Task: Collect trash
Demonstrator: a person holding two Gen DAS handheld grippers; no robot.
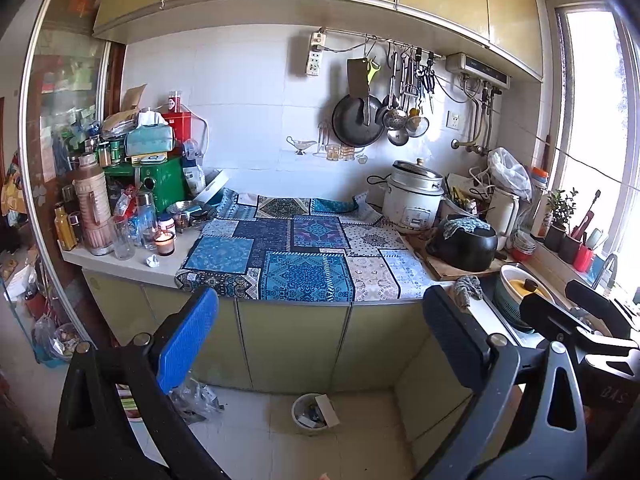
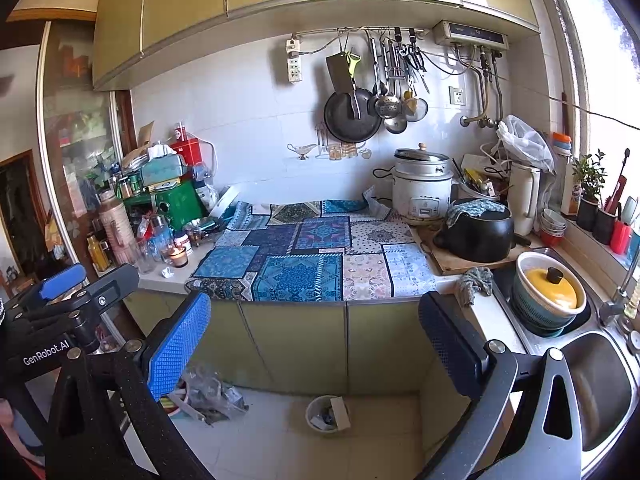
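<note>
A small crumpled white paper [image 1: 152, 261] [image 2: 168, 273] lies on the bare white counter strip, left of the blue patchwork cloth [image 1: 296, 256] [image 2: 304, 256]. On the floor below stands a small round trash bin [image 1: 314, 414] [image 2: 328, 414] holding scraps and a white box. My left gripper [image 1: 320, 320] is open and empty, held back from the counter's front edge. My right gripper [image 2: 316, 316] is also open and empty, beside it to the right. Each gripper shows at the edge of the other's view: left gripper [image 2: 100, 276], right gripper [image 1: 550, 295].
A lit candle in a glass [image 1: 164, 242] stands right behind the paper, among glasses and bottles [image 1: 96, 216]. A rice cooker [image 1: 414, 196], a black pot [image 1: 464, 246] on a board and a sink [image 2: 596, 384] fill the right. Plastic bags [image 2: 208, 396] lie on the floor.
</note>
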